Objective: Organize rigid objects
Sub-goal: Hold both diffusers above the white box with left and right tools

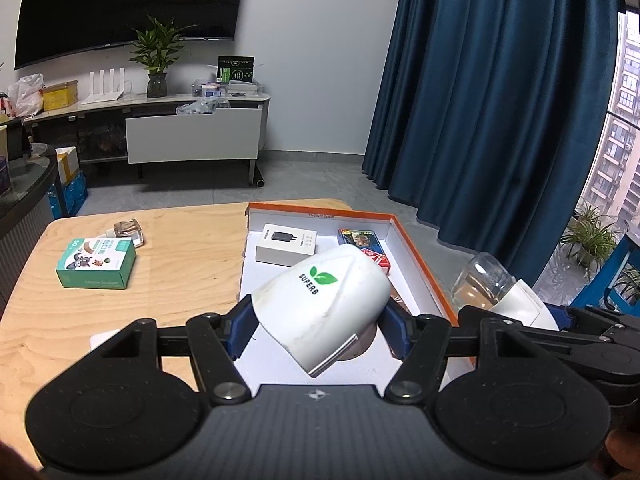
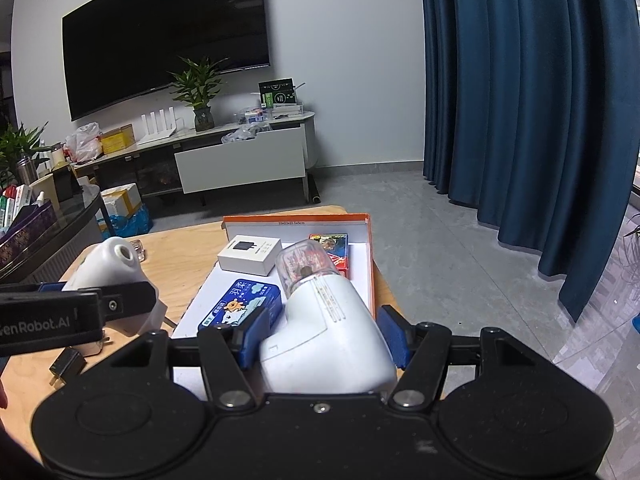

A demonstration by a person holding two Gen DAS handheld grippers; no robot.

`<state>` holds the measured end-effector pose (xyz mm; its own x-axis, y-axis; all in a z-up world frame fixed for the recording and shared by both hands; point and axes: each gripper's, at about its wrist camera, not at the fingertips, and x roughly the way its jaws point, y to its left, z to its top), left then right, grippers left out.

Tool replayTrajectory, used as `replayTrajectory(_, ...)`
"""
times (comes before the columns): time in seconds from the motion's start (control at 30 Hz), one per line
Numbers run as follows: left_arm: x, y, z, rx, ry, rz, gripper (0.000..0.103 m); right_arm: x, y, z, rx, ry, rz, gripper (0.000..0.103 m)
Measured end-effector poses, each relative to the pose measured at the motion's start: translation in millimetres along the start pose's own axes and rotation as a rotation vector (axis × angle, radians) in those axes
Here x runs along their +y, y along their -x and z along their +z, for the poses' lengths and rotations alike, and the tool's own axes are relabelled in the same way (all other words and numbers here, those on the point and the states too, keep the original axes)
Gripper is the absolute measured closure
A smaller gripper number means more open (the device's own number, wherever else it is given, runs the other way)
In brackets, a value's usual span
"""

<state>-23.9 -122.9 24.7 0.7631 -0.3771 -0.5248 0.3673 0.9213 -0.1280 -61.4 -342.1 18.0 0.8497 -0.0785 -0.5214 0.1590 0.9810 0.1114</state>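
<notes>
My left gripper (image 1: 316, 332) is shut on a white SUPERB device (image 1: 324, 304), held above the near part of the orange-rimmed white tray (image 1: 416, 256); it also shows in the right wrist view (image 2: 116, 268). My right gripper (image 2: 324, 332) is shut on a white device with a clear cap (image 2: 324, 328), held over the tray's near right side (image 2: 370, 264); it also shows in the left wrist view (image 1: 500, 292). The tray holds a white charger box (image 1: 286, 246), a red card box (image 1: 362, 242) and a blue box (image 2: 240, 310).
On the wooden table (image 1: 172, 264) to the left lie a green-and-white box (image 1: 96, 264) and a clear cube (image 1: 129, 230). A black plug adapter (image 2: 66, 366) lies near the table's front. A TV cabinet (image 1: 192, 136) and blue curtains (image 1: 500, 100) stand beyond.
</notes>
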Motion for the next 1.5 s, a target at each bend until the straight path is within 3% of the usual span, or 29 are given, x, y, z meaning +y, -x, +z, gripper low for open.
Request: replayTrajectory(1.5,-0.8,1.6,0.3,-0.013,-0.016,-0.006,0.037,-2.4,-1.2,-2.6,0.003,0.001,0.005,0.03)
